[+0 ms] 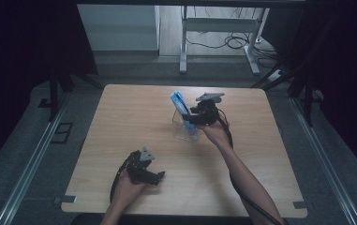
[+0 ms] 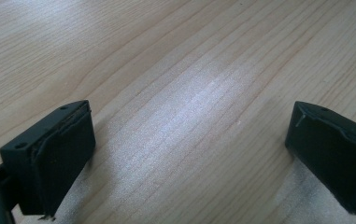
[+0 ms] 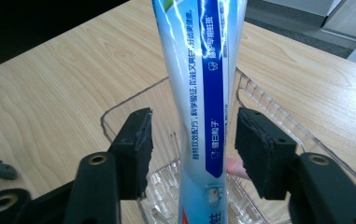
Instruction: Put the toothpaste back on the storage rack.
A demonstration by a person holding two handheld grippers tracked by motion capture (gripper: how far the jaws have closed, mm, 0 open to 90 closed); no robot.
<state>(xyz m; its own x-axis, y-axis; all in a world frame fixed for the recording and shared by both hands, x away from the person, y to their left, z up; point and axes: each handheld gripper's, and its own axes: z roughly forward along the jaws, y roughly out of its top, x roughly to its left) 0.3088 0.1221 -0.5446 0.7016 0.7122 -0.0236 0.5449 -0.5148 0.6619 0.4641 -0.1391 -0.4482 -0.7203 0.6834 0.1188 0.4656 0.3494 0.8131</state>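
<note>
A blue and white toothpaste tube (image 1: 180, 104) (image 3: 203, 93) stands upright, leaning a little, in a clear plastic holder (image 1: 185, 131) (image 3: 119, 112) near the middle of the wooden table (image 1: 134, 112). My right gripper (image 1: 192, 119) (image 3: 192, 126) reaches in from the right. Its jaws stand on either side of the tube's lower part; a gap shows at the left pad and the right pad is very close. My left gripper (image 1: 159, 177) (image 2: 189, 135) rests low over the table near the front edge, jaws wide apart with only bare wood between them.
Something small and pink (image 3: 234, 167) lies in the holder behind the tube. Beyond the table's far edge stand a white desk frame (image 1: 218, 28) and cables on the floor. Dark curtains close both sides.
</note>
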